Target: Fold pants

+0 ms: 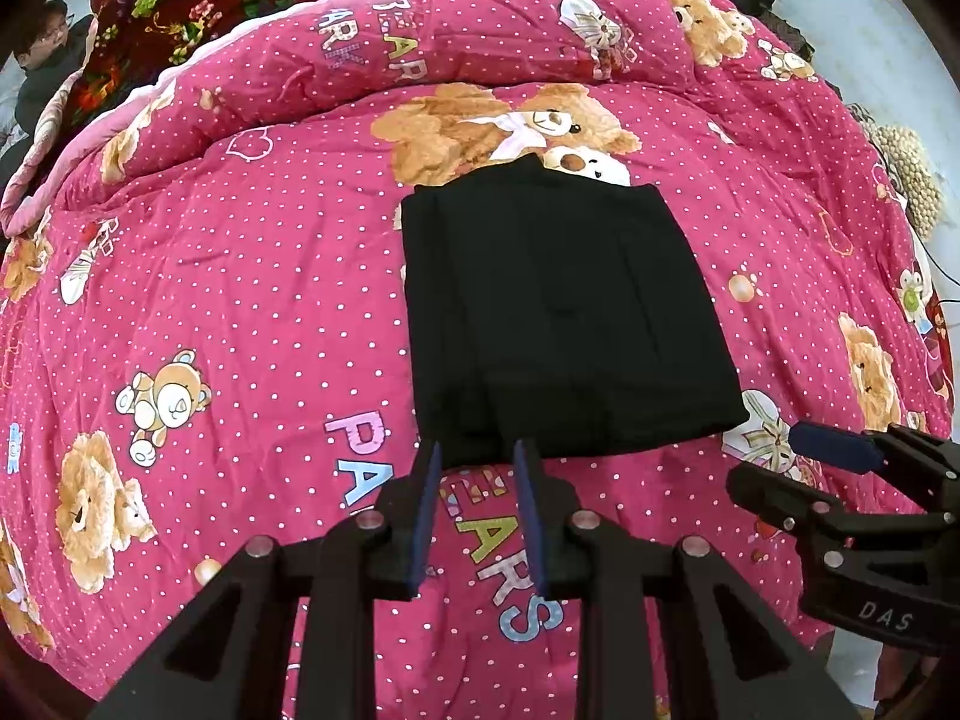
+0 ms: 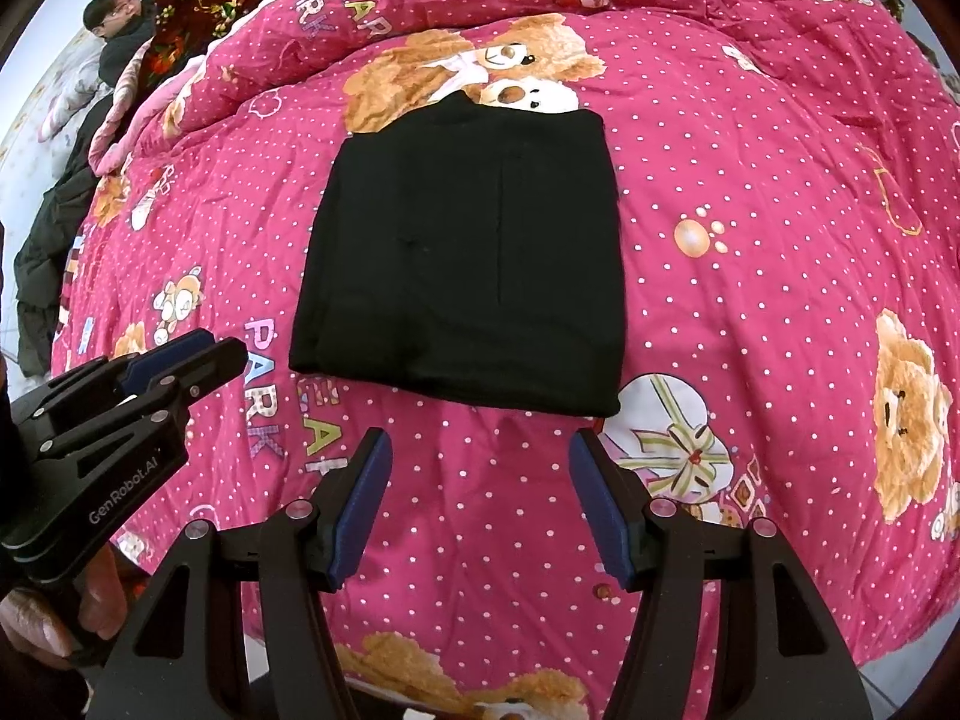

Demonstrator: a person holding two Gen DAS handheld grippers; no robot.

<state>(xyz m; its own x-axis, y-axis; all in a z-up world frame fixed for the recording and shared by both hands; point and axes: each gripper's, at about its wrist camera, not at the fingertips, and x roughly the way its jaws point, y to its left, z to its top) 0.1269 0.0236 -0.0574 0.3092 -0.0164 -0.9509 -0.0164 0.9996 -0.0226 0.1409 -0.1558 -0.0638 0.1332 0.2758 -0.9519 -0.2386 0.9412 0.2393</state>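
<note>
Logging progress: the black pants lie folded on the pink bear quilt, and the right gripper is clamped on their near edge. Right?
Not quite. The right wrist view shows the right gripper open and empty, short of the black pants, which do lie folded on the pink bear quilt.

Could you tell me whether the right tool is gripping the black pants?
No, the right tool stands open above the quilt, short of the folded pants.

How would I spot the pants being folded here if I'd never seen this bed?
Look at the big pink quilt dotted with white spots and teddy bears. Near its middle, just below the largest bear picture, lies a flat folded rectangle: the pants. They are the only plain black thing on the quilt, with no pattern at all.
</note>
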